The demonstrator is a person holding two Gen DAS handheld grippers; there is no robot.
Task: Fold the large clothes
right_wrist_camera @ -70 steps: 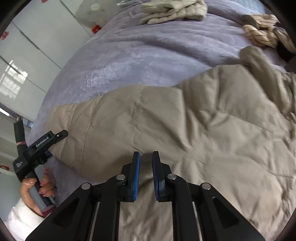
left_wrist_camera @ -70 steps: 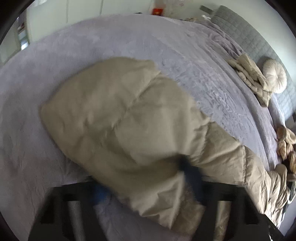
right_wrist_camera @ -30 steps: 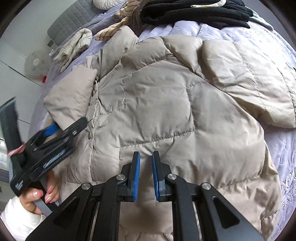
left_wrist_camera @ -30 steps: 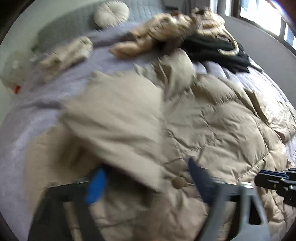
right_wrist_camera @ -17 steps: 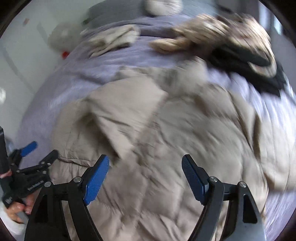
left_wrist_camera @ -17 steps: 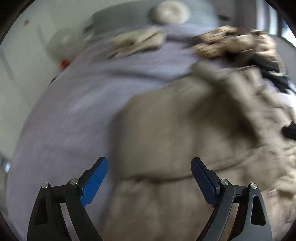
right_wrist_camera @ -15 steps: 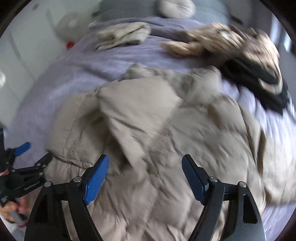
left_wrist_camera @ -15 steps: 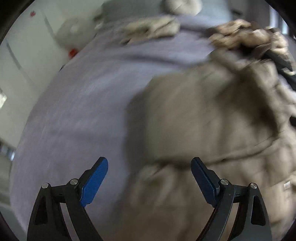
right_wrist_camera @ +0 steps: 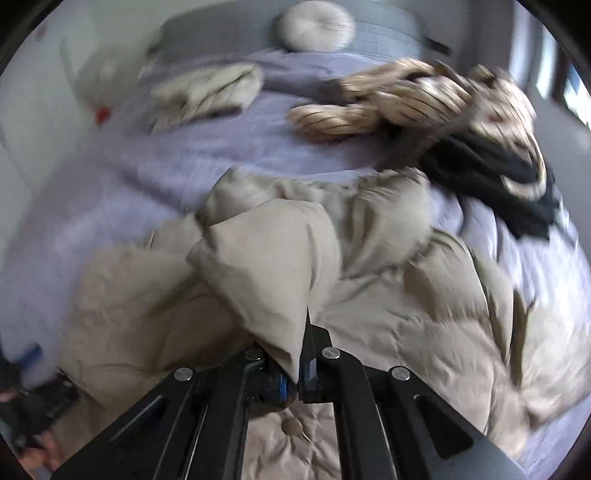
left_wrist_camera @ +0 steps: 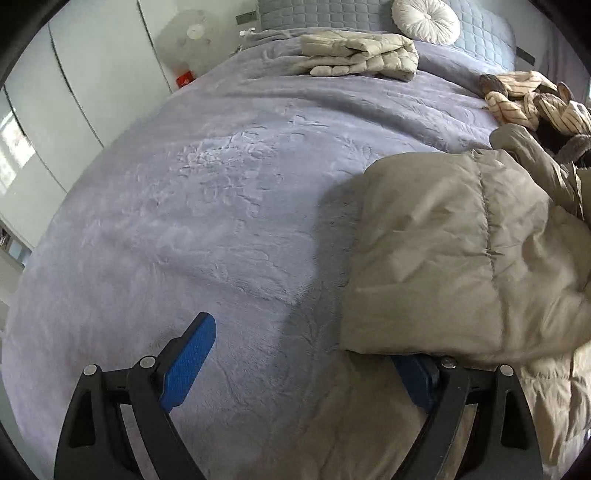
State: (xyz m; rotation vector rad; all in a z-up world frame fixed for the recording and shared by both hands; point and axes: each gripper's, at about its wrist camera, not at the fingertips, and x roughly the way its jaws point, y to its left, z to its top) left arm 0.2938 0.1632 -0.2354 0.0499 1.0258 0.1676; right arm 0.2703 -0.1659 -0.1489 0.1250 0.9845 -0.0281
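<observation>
A large beige puffer jacket (right_wrist_camera: 388,317) lies spread on the lilac bedspread (left_wrist_camera: 221,206). My right gripper (right_wrist_camera: 293,373) is shut on a folded-over beige flap of the jacket (right_wrist_camera: 269,266) and holds it raised above the rest. In the left wrist view the jacket (left_wrist_camera: 461,258) fills the right side. My left gripper (left_wrist_camera: 303,358) is open and empty over the bedspread at the jacket's left edge; the jacket's edge hides its right fingertip (left_wrist_camera: 413,373).
A folded beige jacket (left_wrist_camera: 358,55) and a round white cushion (left_wrist_camera: 424,16) lie near the grey headboard. A striped garment (right_wrist_camera: 424,99) and a black garment (right_wrist_camera: 491,173) are heaped at the far right. White wardrobe doors (left_wrist_camera: 55,110) stand left of the bed.
My right gripper was open and has shut on the jacket's flap. My left gripper stays open and has swung left to the jacket's edge over the bedspread.
</observation>
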